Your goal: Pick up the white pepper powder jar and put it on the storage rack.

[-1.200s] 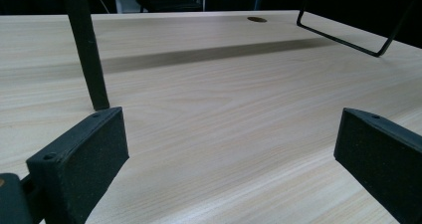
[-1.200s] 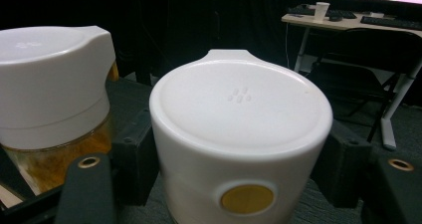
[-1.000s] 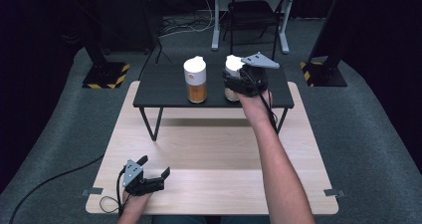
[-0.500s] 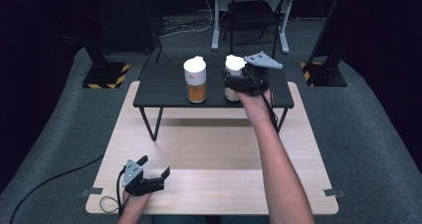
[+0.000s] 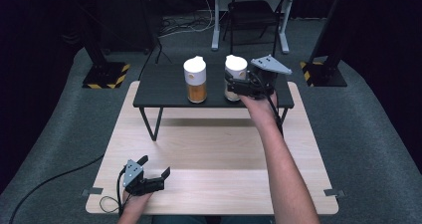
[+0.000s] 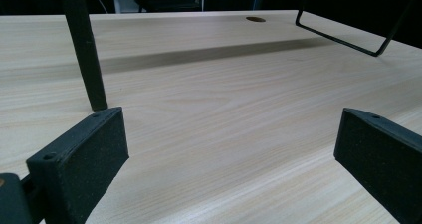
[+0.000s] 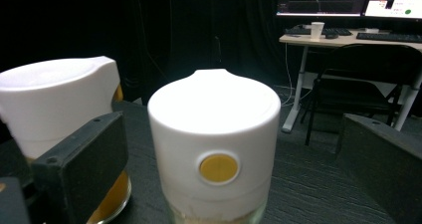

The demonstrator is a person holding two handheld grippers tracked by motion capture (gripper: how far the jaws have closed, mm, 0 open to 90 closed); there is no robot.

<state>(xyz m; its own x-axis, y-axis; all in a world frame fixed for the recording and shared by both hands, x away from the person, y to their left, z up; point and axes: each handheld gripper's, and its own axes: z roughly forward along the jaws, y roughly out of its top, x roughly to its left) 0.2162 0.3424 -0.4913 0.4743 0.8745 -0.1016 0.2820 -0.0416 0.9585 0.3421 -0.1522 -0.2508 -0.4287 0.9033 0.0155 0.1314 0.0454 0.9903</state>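
We hold right gripper (image 5: 233, 84) at far right of black shelf (image 5: 164, 87), jaws spread, straddling upright right jar (image 7: 215, 149), not yet touching. Left jar (image 5: 195, 79) just beside. Left gripper (image 5: 154, 171) idle, spread, near edge.

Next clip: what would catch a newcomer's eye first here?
Two white-lidded jars side by side on the small black table: the left jar holds something orange, and the right jar sits between the open jaws of the right gripper. The left gripper rests open on the pale wooden table.
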